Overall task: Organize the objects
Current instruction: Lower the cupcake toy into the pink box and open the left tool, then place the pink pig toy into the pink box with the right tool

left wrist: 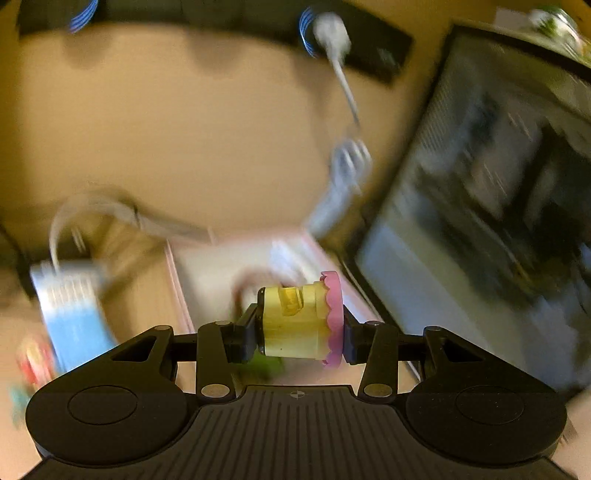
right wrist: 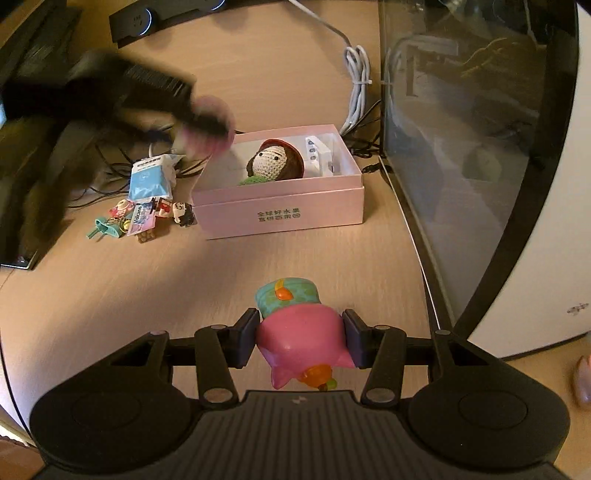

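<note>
Clamped sideways between the pads of the left gripper: a yellow toy cake with pink scalloped frosting, frosted end against the right-hand pad, plain end against the left. Carried in the air, just above and at the near-left edge of the open pink box; seen in the right wrist view as a dark blur with a pink smear at the box's left rear corner. Left wrist view heavily smeared, so details past the cake hard to read.

Gripped likewise in the right gripper: a pink toy figure with a teal hat, hat pointing ahead, pads pressing on both flanks of the pink body. Held over bare wooden desk, with the box well ahead of it.

Inside the box: a crocheted doll with brown hair lying toward the middle, a white device along the right wall.

Left of the box, on the desk: a blue-and-white packet, and nearer, a cluster of small keychains and figurines, with dark cables behind them. Beyond the box, a bundled white cable and a black bar-shaped device at the far edge. To the right, close beside the box, a glass-sided computer case standing upright, narrowing the approach on that side.
</note>
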`<action>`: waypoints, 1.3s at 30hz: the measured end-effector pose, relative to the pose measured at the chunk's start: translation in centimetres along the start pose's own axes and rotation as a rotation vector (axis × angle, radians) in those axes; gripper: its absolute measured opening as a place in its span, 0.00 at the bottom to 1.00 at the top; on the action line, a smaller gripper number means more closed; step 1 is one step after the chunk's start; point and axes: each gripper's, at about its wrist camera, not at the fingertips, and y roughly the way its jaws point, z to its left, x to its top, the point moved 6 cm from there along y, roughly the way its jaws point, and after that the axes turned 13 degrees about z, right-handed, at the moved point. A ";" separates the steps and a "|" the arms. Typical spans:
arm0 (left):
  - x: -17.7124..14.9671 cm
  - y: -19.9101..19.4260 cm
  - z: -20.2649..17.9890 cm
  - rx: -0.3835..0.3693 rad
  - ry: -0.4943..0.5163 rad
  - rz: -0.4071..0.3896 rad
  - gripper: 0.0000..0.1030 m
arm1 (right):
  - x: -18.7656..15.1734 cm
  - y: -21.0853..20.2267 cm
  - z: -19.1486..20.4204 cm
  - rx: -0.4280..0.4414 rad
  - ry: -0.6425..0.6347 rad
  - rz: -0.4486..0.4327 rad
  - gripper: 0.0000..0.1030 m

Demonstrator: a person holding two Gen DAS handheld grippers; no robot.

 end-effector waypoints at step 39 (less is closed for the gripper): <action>-18.5 -9.8 17.9 0.180 -0.491 0.087 0.43 | 11.9 9.7 2.8 0.048 -0.175 -0.105 0.72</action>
